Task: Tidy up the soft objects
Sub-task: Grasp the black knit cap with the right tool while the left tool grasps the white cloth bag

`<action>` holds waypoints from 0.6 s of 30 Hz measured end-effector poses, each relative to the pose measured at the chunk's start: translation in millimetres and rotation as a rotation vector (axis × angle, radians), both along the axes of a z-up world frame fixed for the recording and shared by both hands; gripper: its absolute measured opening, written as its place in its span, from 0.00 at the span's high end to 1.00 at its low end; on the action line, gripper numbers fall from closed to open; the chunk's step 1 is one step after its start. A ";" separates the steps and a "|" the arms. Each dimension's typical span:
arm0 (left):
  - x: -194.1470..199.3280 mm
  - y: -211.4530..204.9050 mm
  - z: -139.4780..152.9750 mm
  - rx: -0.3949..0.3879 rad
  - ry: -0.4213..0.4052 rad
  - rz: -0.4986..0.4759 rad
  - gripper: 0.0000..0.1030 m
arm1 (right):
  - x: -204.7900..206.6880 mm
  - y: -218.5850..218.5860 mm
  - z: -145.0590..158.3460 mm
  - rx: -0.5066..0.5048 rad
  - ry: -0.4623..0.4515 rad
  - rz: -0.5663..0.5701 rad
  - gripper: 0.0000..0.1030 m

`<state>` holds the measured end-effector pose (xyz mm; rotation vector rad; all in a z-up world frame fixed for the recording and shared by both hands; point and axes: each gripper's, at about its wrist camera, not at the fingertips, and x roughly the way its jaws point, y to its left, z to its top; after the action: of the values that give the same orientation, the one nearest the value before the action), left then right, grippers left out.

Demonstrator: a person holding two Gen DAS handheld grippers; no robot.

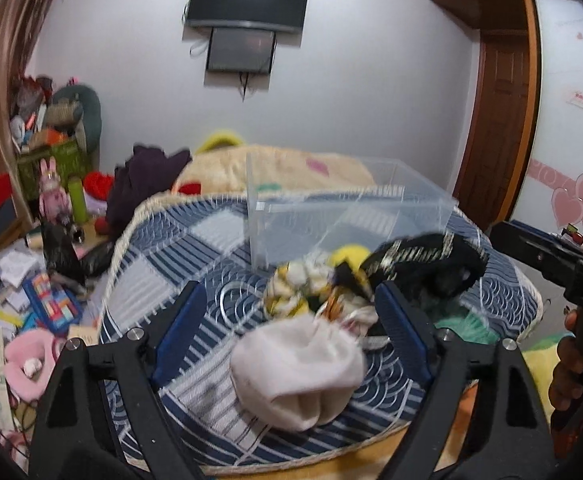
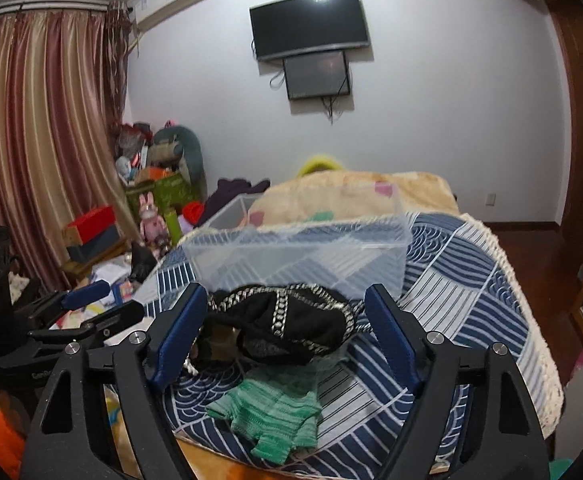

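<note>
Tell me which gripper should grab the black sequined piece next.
Right. The right gripper is open with the black sequined piece lying squarely between its fingers. The left gripper is open over the white sock, with the black piece off to its right.

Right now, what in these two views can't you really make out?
- Yellow-and-white bundle, left wrist view: motion blur, so no telling what it is.
- Black garment, right wrist view: its near-left end sits behind a blue finger.
- Clear bin: interior washed out by see-through walls; contents unclear.

Both wrist views low, close over bed, facing TV wall, sharing clear bin [image 1: 347, 208]
</note>
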<state>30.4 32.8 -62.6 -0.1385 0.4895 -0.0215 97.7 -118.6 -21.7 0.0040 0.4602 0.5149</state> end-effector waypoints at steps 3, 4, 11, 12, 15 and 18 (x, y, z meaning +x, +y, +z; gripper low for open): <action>4.7 -0.2 -13.1 -0.006 0.054 -0.020 0.16 | 6.0 6.4 -8.7 -0.017 0.031 0.003 0.23; 5.4 -0.9 -17.0 0.003 0.068 -0.020 0.16 | 9.2 8.8 -11.4 -0.020 0.048 0.001 0.23; 11.8 2.8 -31.9 -0.035 0.112 -0.058 0.31 | 21.9 20.2 -22.7 -0.068 0.098 -0.006 0.42; 12.9 3.4 -33.5 -0.050 0.123 -0.080 0.41 | 22.3 20.3 -23.9 -0.072 0.102 -0.008 0.49; 12.4 3.3 -36.9 -0.073 0.137 -0.106 0.60 | 24.8 15.9 -26.6 -0.069 0.115 -0.017 0.68; 8.5 1.1 -34.6 -0.069 0.129 -0.125 0.67 | 26.5 9.0 -25.6 -0.045 0.118 -0.035 0.81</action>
<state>38.9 33.9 -97.2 -0.1776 0.6265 -0.1525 124.2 -109.7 -47.3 -0.0004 0.5864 0.4718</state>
